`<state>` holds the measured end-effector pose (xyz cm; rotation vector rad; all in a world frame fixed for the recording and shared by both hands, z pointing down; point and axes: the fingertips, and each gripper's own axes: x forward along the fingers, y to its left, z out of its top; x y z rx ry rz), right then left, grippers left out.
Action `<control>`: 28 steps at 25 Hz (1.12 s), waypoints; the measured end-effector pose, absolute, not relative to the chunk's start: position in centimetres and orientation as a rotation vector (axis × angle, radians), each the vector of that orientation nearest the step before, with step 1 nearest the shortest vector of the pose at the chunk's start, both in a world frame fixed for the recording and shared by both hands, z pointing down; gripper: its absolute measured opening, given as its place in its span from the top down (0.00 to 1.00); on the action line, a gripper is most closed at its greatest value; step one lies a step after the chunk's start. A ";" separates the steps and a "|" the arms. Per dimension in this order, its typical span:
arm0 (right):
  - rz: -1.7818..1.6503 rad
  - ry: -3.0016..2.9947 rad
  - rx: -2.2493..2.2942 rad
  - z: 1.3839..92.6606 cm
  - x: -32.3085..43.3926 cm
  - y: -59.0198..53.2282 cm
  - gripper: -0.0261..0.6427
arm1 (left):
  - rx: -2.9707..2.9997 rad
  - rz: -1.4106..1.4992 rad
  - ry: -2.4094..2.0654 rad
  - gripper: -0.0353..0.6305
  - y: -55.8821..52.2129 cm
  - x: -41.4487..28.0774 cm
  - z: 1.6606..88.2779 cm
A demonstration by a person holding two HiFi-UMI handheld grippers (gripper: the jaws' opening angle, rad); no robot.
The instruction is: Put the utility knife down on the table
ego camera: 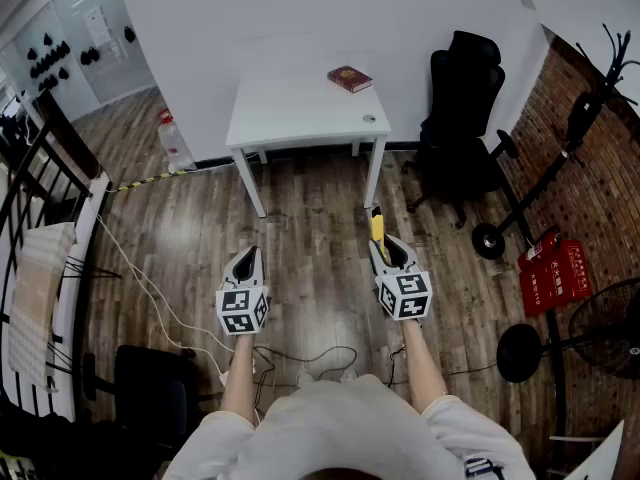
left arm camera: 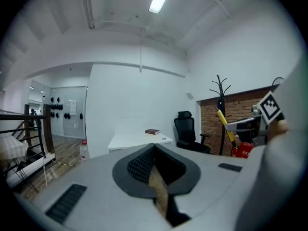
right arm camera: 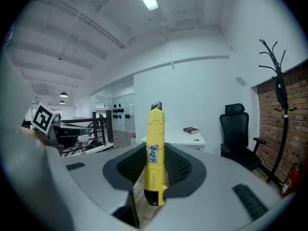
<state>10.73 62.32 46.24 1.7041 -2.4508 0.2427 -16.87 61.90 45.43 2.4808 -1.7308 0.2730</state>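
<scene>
Head view: left gripper [ego camera: 247, 255] at 7 o'clock and right gripper [ego camera: 384, 245] at 5 o'clock, side by side over the wood floor, both aimed at 12. The yellow utility knife [ego camera: 377, 225] sticks out of the right gripper's tips, nose toward 12. The white table [ego camera: 300, 118] sits at 12, well apart from both tools. A red book [ego camera: 349, 78] lies on its far right corner and a small round item [ego camera: 369, 119] near its right front edge. The black office chair [ego camera: 462, 108] is at 1–2 o'clock, just beside the table.

Left gripper view: left gripper [left arm camera: 154, 147] jaws are together with nothing between the pads. Table [left arm camera: 137, 139] with the book [left arm camera: 152, 132] is dead ahead and the chair [left arm camera: 185, 128] is at 2 o'clock. The right gripper [left arm camera: 243, 125] shows at 3 o'clock with the knife [left arm camera: 224, 125] poking up from it.

Right gripper view: right gripper [right arm camera: 157, 150] jaws are clamped on the knife [right arm camera: 154, 138]. The pads press its lower body, it stands upright, and the dark blade tip is at 12. The knife is in the air, not on the table [right arm camera: 185, 138], which sits behind it at about 1 o'clock. A coat rack [right arm camera: 277, 88] stands at 3 o'clock against brick.
</scene>
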 end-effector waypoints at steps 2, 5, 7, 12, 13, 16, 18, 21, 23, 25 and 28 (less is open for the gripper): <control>0.244 -2.453 1.702 46.3 10.8 62.3 0.80 | 2.477 0.274 -1.734 0.94 61.9 -16.8 45.4; 0.252 -2.453 1.703 46.5 11.2 62.2 0.80 | 2.473 0.279 -1.737 0.94 61.9 -16.6 45.4; 0.255 -2.453 1.700 46.6 11.4 62.2 0.80 | 2.472 0.281 -1.740 0.94 61.8 -16.4 45.4; 0.262 -2.472 1.688 46.7 11.9 62.0 0.80 | 2.472 0.293 -1.744 0.94 61.8 -15.5 45.4; 0.264 -2.477 1.685 46.7 12.1 62.0 0.80 | 2.473 0.296 -1.744 0.94 61.8 -15.2 45.5; 0.262 -2.481 1.671 47.0 12.7 61.9 0.80 | 2.471 0.306 -1.746 0.94 61.9 -14.3 45.6; 0.258 -2.485 1.660 47.2 13.0 61.9 0.80 | 2.467 0.308 -1.750 0.94 61.9 -13.8 45.7; 0.256 -2.494 1.650 47.3 13.7 61.7 0.80 | 2.464 0.314 -1.756 0.94 62.1 -12.9 45.9; 0.254 -2.502 1.648 47.2 14.2 61.5 0.80 | 2.469 0.318 -1.758 0.94 62.0 -12.2 45.9; 0.249 -2.510 1.640 47.1 14.6 61.4 0.80 | 2.473 0.321 -1.761 0.94 62.0 -11.5 45.9; 0.241 -2.516 1.628 47.1 15.2 61.0 0.80 | 2.472 0.319 -1.765 0.94 61.7 -10.7 45.9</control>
